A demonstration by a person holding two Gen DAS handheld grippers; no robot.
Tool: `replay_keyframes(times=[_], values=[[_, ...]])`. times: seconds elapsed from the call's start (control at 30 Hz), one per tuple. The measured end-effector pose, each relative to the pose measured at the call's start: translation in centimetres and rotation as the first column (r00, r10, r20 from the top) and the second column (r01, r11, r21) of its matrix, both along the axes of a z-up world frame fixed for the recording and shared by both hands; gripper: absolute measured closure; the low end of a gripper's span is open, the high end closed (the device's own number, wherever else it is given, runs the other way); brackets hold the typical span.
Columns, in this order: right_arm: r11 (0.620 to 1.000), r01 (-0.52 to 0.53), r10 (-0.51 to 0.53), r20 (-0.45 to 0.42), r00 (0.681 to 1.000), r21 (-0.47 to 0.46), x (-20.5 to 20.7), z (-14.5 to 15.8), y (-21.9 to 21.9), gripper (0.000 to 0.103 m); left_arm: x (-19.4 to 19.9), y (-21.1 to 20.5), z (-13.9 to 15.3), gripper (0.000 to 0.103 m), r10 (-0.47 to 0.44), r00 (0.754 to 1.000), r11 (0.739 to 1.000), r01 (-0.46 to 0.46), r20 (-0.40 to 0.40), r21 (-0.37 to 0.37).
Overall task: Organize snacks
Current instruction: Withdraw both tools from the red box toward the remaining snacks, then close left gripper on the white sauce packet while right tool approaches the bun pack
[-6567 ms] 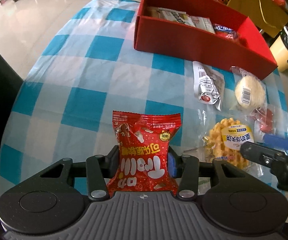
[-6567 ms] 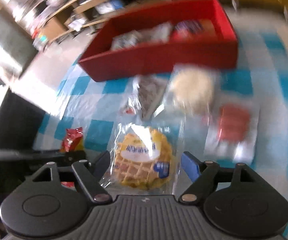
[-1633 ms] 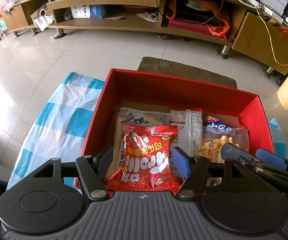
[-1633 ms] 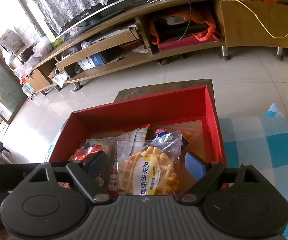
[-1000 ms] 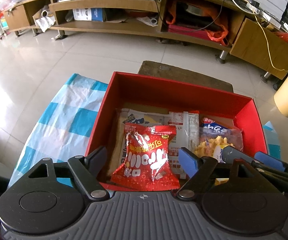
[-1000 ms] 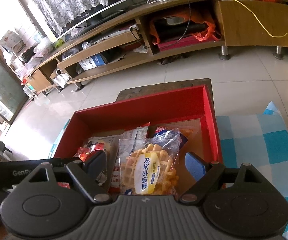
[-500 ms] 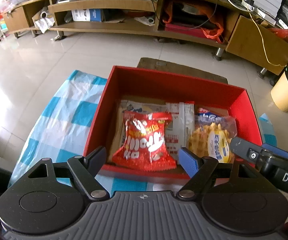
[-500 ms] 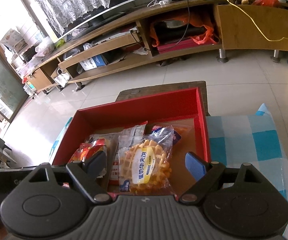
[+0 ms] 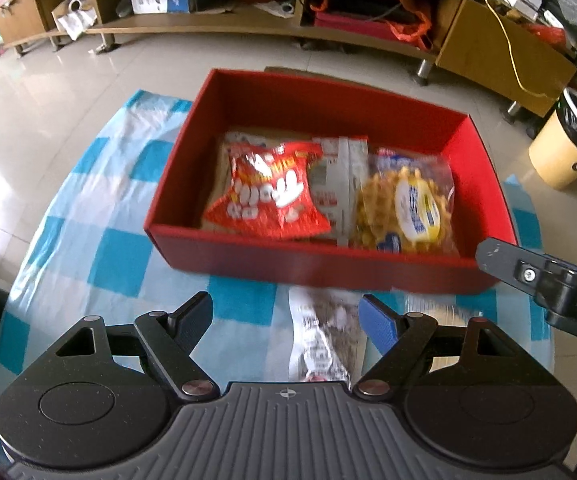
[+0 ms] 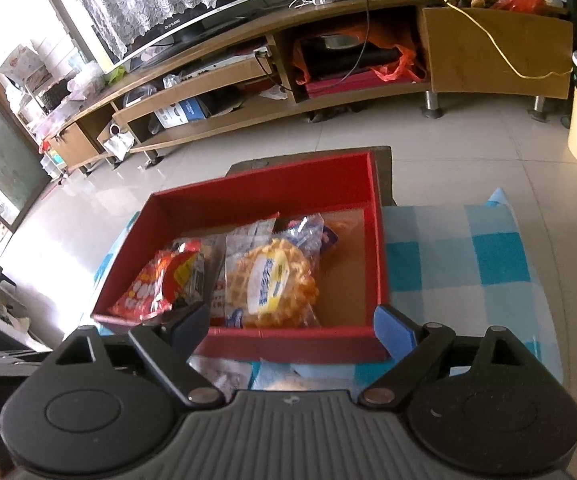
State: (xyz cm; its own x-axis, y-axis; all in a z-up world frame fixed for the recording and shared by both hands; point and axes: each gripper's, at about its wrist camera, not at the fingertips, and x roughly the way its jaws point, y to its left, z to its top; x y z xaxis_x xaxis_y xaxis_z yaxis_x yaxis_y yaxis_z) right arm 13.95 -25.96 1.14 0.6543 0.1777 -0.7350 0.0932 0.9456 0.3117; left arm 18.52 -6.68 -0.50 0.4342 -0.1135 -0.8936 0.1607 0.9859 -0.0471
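Red crisp bag (image 9: 272,196) and waffle pack (image 9: 406,208) released, lay in red box (image 9: 316,264), frame centre. Left gripper (image 9: 286,316) wide open, empty. Right gripper (image 10: 292,320) just opened wider, empty; both withdrew. White packet (image 9: 320,332) remained on tablecloth (image 9: 88,248), lower centre: next pick.

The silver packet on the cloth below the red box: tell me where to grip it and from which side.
Grip the silver packet across its narrow width near the middle, coming down from above. It lies flat and lengthwise between the open left gripper's jaws, so they already straddle its long edges.
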Motion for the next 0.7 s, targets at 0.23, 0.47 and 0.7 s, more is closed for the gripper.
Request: replay_keyframes(times=[0.23, 0.47, 0.7], values=[[1.000, 0.000, 0.000, -0.040, 0.999, -0.013, -2.3, -0.6, -0.9, 0.014, -0.5, -1.4, -2.0, 0.018, -0.022, 0.998, 1.000, 0.023, -0.056, 0.001], [1.000, 0.013, -0.014, -0.074, 0.997, -0.015, -3.6, -1.1, -2.0, 0.014, -1.2, -2.9, -3.2, 0.018, -0.054, 0.996, 0.998, 0.057, -0.071, 0.030], [0.999, 0.035, -0.036, -0.107, 0.994, -0.013, -4.7, -1.7, -2.3, 0.014, -1.5, -2.8, -3.3, 0.018, -0.053, 0.996, 0.998, 0.055, -0.072, 0.030]])
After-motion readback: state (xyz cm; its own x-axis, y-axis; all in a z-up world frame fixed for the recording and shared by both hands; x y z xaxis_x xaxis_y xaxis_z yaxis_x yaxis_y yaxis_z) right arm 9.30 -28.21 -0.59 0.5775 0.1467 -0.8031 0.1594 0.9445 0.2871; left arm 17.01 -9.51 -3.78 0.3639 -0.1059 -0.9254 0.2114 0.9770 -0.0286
